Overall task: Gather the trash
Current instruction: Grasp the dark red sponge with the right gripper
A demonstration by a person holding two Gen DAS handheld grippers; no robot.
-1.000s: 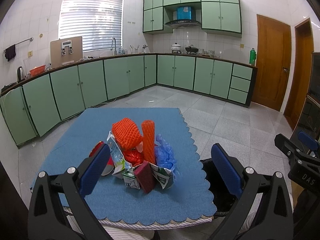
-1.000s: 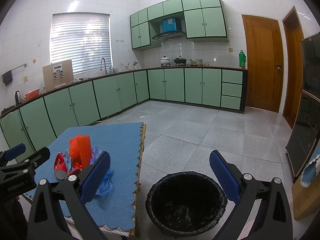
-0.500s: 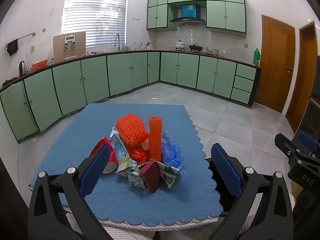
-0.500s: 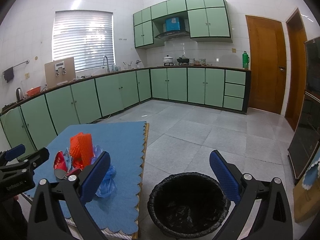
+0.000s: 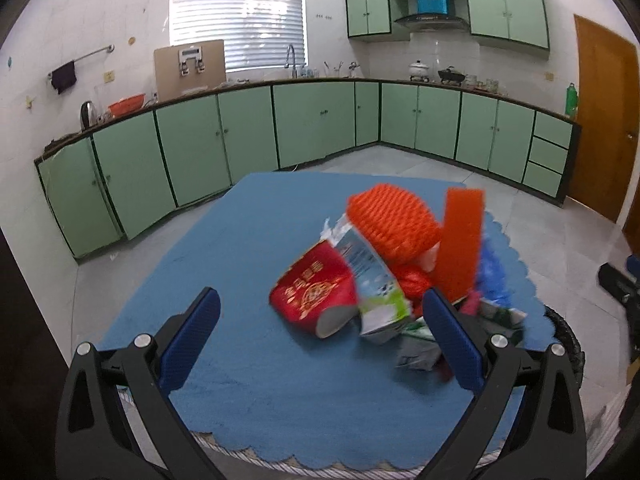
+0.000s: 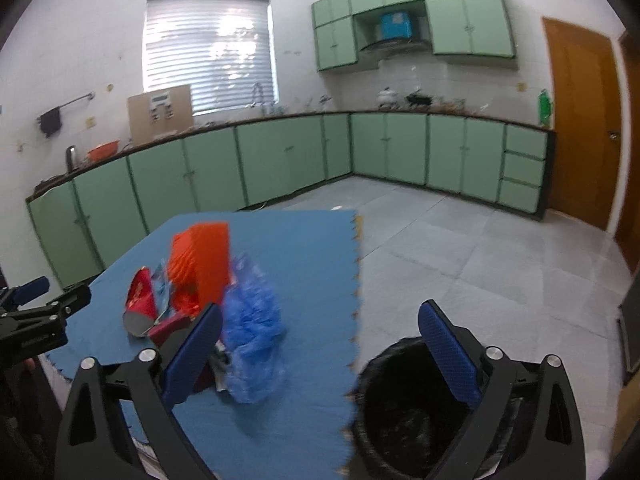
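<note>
Two open, empty grippers, left (image 5: pixel 320 334) and right (image 6: pixel 320 338); trash pile (image 5: pixel 384 276) near table's (image 5: pixel 248 240) right edge, closer to left's jaws.

table cover (image 5: pixel 256 240): blue cloth, matt, napped, scalloped edge
foam fruit net (image 5: pixel 390 226): orange mesh foam, ribbed, on the cover
paper cup (image 5: pixel 314 294): red, printed, glossy, left of the net
plastic bag (image 6: pixel 254 320): blue, thin, crinkled film, right of the net
bin liner (image 6: pixel 404 404): black plastic, shiny, beside the cover
gripper pads (image 5: pixel 190 340): blue, dimpled, matt
</note>
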